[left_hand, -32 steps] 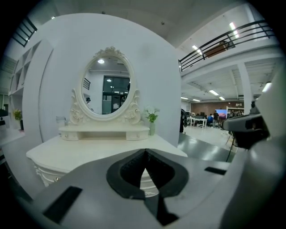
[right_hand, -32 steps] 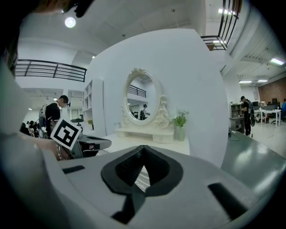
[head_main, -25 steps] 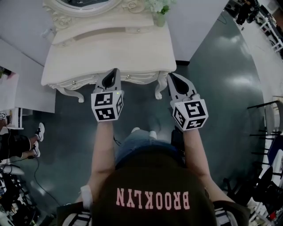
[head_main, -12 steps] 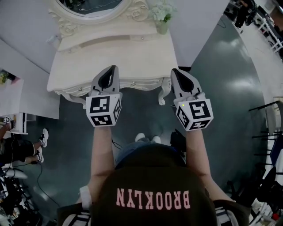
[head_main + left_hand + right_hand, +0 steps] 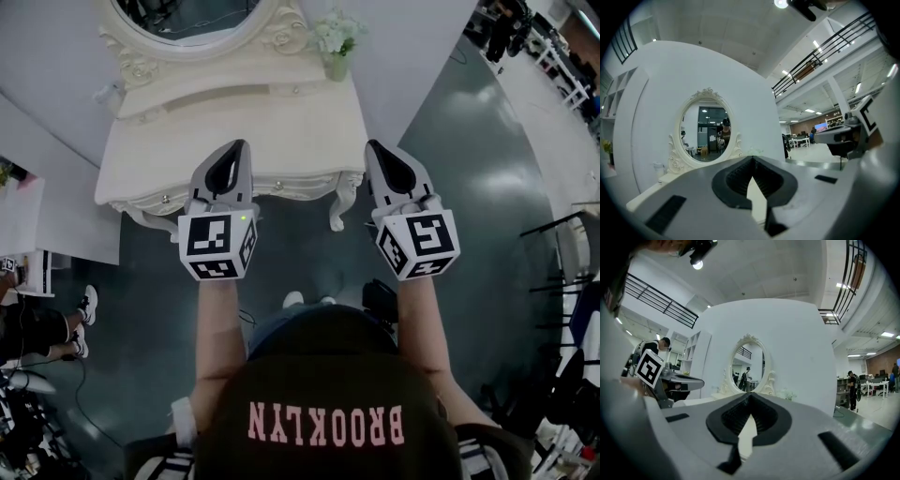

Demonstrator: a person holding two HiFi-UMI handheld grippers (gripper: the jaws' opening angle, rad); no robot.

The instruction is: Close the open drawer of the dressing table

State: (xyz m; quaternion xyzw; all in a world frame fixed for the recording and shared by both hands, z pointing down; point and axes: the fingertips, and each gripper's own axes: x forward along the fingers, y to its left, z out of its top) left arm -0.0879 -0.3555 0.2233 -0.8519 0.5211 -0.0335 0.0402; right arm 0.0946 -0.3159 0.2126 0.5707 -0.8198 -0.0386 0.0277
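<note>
Dark grey-green floor (image 5: 469,187): under and around the furniture.

White partition wall (image 5: 412,47): behind the desk's back edge.

Desk (image 5: 281,122): cream dressing desk with carved curved legs, back edge against the wall, top mostly bare.

Person (image 5: 319,394): dark top, standing before the desk's front edge, one gripper in each hand.

Oval mirror (image 5: 187,19): carved cream frame, upright at the middle of the back edge.

Left gripper (image 5: 246,145): marker cube at the wrist end, held level above the front edge, left of its middle, pointing at the mirror. Fingers pressed together at the tips, nothing between them.

Right gripper (image 5: 372,145): same build, held level above the front right corner, well apart from the left one. Fingers likewise together, holding nothing.

Drawer fronts (image 5: 300,183): set in the front edge, with small knobs, lying flush with the apron; neither gripper touches them.

Vase of pale flowers (image 5: 336,37): back right corner, just beside the mirror frame.
</note>
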